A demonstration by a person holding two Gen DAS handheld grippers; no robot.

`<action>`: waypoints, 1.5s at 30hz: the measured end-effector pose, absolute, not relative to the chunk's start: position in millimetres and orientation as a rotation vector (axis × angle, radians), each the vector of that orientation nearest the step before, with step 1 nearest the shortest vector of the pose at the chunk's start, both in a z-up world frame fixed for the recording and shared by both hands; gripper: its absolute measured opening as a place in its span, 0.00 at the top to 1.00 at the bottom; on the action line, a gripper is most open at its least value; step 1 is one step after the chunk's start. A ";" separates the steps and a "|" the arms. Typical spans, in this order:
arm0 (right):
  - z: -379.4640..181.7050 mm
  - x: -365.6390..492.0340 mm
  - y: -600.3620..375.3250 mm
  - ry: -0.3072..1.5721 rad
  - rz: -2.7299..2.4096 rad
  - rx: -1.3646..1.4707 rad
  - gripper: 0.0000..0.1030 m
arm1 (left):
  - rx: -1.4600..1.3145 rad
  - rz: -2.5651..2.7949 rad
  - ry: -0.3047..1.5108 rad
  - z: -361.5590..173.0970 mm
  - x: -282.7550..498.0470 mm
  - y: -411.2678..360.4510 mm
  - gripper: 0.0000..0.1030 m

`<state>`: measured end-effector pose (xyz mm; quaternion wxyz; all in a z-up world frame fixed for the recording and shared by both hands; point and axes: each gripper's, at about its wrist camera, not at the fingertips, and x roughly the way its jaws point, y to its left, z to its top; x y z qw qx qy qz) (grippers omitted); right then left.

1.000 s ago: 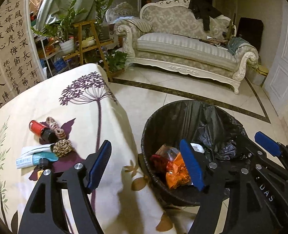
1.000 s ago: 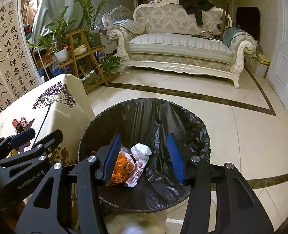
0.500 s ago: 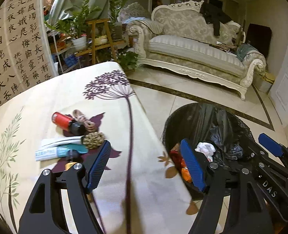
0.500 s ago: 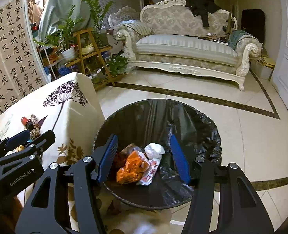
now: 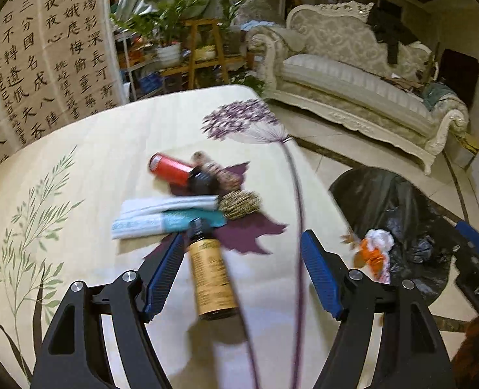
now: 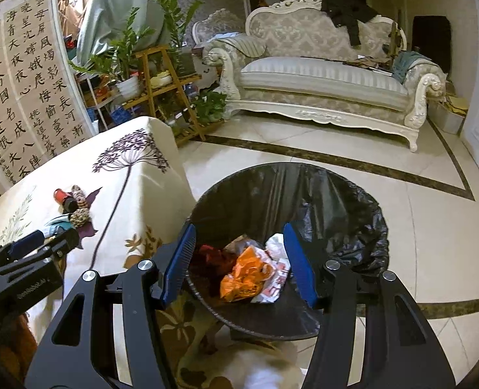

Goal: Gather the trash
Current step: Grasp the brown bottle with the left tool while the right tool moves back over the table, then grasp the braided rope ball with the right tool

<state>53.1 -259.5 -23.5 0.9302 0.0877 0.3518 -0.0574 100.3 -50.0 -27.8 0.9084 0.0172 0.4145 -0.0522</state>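
Left tongs (image 5: 242, 272) swung over amber bottle (image 5: 211, 278); tubes (image 5: 164, 217) crowd beyond.

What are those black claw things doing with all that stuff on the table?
Someone is clearing trash with a claw in each hand. The left gripper is open over the table, its fingers either side of a tan bottle lying there, not squeezing it. A red tube, a white-and-teal tube and rope bundles lie beyond. The right gripper hangs open and empty above the black bin, which holds orange and white wrappers.
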 end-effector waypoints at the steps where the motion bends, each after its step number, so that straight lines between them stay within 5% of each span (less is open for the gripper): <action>1: -23.4 53.8 -257.3 0.721 -0.111 0.179 0.47 | 0.035 -0.102 0.863 -29.7 101.0 -47.3 0.31; 14: -23.1 58.4 -228.4 0.736 -0.041 0.150 0.47 | 0.048 -0.128 0.903 -42.2 104.8 -33.9 0.74; 45: -23.6 116.6 -112.3 0.800 0.157 0.035 0.47 | -0.073 0.049 0.844 -24.8 86.5 92.2 0.76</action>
